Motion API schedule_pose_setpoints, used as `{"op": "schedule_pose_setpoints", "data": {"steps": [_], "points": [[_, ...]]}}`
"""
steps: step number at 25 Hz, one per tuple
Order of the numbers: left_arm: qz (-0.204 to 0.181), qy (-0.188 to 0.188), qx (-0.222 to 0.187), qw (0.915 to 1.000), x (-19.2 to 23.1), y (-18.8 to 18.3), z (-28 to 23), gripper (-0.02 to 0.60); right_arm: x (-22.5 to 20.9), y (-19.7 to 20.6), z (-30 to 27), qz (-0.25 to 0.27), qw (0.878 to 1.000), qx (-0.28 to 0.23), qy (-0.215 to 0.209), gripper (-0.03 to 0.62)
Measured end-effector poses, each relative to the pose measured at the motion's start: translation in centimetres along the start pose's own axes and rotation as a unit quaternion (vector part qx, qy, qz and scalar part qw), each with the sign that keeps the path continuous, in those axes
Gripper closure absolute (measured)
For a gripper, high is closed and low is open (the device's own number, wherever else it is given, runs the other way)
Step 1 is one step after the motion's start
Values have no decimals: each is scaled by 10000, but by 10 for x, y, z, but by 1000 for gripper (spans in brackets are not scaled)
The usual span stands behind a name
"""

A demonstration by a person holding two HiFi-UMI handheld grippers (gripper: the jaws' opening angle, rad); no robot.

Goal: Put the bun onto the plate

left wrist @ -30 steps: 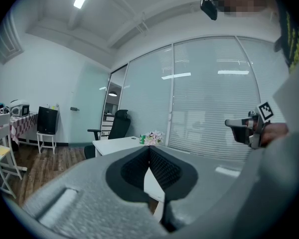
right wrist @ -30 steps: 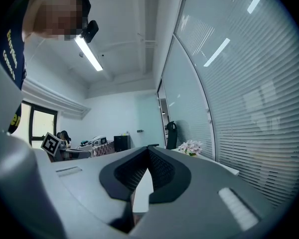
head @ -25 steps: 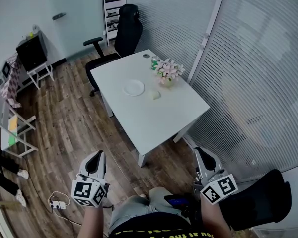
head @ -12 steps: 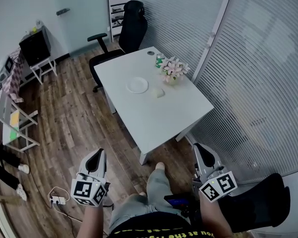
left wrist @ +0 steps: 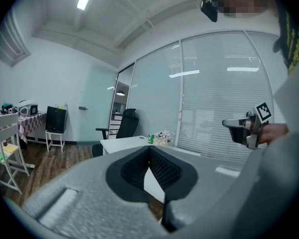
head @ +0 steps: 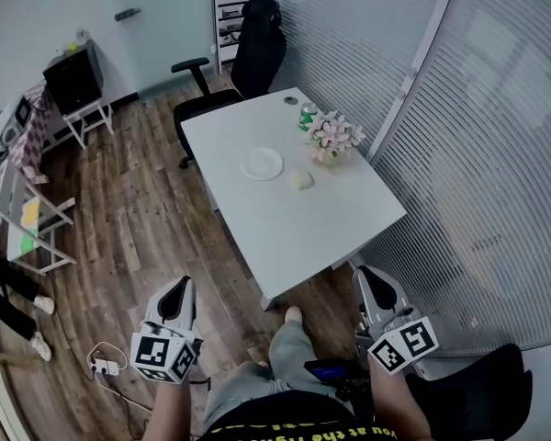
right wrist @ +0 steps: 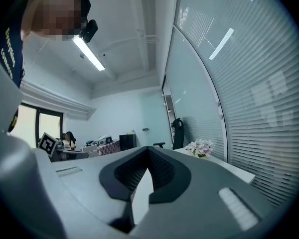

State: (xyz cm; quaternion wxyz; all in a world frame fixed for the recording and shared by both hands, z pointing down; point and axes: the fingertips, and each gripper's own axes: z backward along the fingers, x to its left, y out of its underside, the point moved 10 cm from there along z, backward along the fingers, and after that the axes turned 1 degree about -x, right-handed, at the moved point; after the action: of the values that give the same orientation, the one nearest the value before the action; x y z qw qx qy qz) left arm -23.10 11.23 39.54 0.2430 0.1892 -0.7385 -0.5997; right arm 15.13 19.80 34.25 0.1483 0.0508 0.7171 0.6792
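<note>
Head view: we hold left gripper (head: 177,289) and right gripper (head: 373,279) closed, empty, above wooden floor (head: 138,219); ahead, a white table (head: 298,228) carries plate (head: 262,163), bun (head: 301,181) just beside it, and flowers (head: 335,135).

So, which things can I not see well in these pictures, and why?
The bun: too small in the head view to show its surface. Both gripper views see the table nearly edge-on, so it does not show there.
The plate: the same; only a small white disc.
The can: print too small in the head view.
The person's legs: cut off by the head view's bottom edge.
</note>
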Motion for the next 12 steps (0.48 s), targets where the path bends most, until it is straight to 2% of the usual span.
{"op": "schedule_pose_setpoints", "data": {"steps": [6, 12], "points": [[86, -249, -73, 9996, 8, -5, -36, 578, -32, -9, -44, 50, 9997, 26, -228, 588], [166, -320, -75, 9993, 8, -15, -74, 578, -60, -20, -84, 46, 9991, 49, -429, 587]]}}
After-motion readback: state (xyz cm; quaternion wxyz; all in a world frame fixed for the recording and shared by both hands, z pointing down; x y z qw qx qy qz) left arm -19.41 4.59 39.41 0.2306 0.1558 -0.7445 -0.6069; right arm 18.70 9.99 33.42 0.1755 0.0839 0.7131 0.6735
